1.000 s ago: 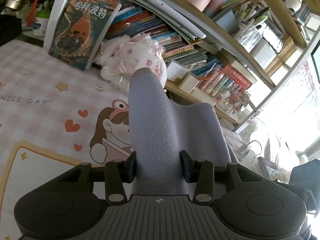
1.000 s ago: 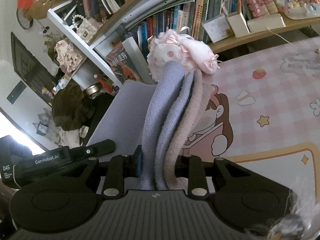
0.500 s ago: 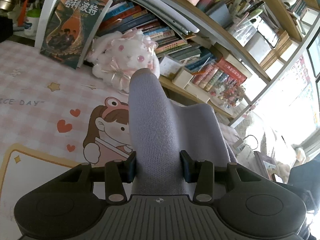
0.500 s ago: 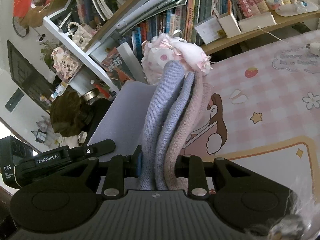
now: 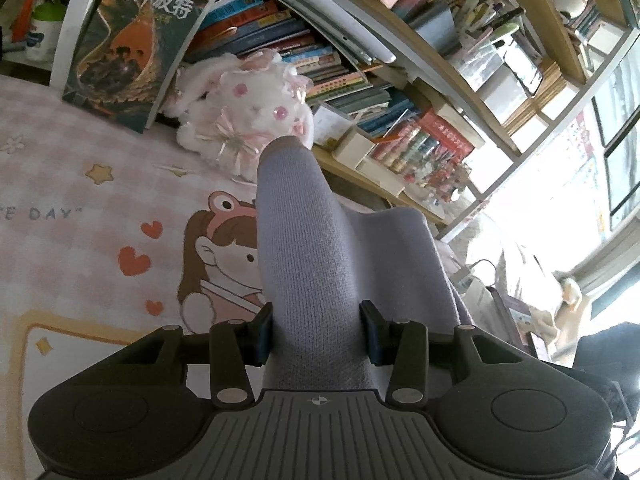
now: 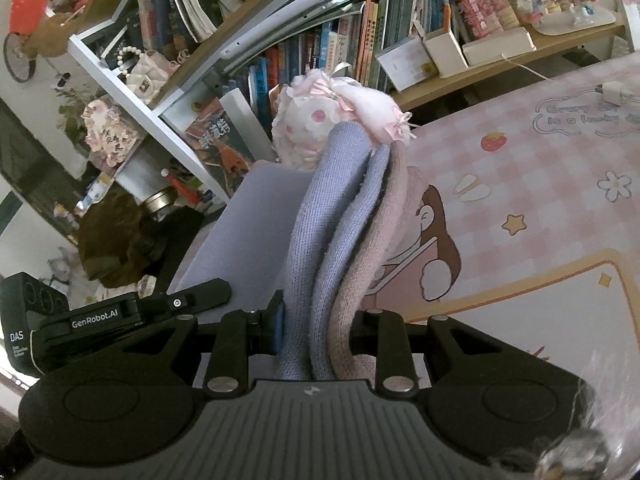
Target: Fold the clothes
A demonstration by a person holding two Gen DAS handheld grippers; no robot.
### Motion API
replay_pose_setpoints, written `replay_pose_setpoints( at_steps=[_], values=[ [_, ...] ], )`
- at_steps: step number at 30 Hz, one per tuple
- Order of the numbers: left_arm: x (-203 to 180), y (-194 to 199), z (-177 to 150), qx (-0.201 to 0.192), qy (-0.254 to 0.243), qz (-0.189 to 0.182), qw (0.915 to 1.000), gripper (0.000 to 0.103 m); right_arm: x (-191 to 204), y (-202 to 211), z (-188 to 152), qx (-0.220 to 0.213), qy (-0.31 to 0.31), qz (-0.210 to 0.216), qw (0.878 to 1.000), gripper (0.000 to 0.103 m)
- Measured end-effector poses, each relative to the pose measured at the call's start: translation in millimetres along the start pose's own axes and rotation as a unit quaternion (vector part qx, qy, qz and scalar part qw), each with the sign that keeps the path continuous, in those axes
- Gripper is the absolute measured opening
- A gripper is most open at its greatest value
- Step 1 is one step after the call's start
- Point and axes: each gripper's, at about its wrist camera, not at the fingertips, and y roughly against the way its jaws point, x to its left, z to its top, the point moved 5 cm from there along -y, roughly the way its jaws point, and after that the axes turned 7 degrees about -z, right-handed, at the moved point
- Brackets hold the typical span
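A lilac knitted garment (image 5: 308, 264) hangs lifted between both grippers above the pink checked table mat (image 5: 72, 208). My left gripper (image 5: 316, 334) is shut on one bunched edge of it, and the cloth stretches away to the right. In the right wrist view the same garment (image 6: 340, 232) shows as lilac and pale pink folds, with my right gripper (image 6: 316, 334) shut on them. The cloth spreads to the left toward the other gripper's black body (image 6: 120, 312). The fingertips of both grippers are buried in the knit.
A white and pink plush rabbit (image 5: 248, 108) sits on the mat at the back, in front of a crowded bookshelf (image 5: 360, 60). A large book (image 5: 136, 40) leans at the left. In the right wrist view a white charger and cable (image 6: 612, 90) lie at the mat's far right.
Both grippers have shifted sideways over the mat with the garment still clamped. The plush rabbit and the printed cartoon have slid in both views. Neither grip has changed.
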Motion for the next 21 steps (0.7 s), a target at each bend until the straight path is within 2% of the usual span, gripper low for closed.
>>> replay_pose_setpoints(
  at_steps=[11, 21],
  values=[
    [66.5, 41.0, 16.8, 0.008, 0.007, -0.035, 0.9993, 0.042, 72.2, -30.3, -22.9, -0.009, 0.008, -0.038, 0.999, 0.025],
    [140.4, 42.7, 63.7, -0.02, 0.02, -0.023, 0.9993, 0.042, 123.3, -105.0, -8.6, -0.011, 0.048, -0.042, 0.998, 0.025]
  ],
)
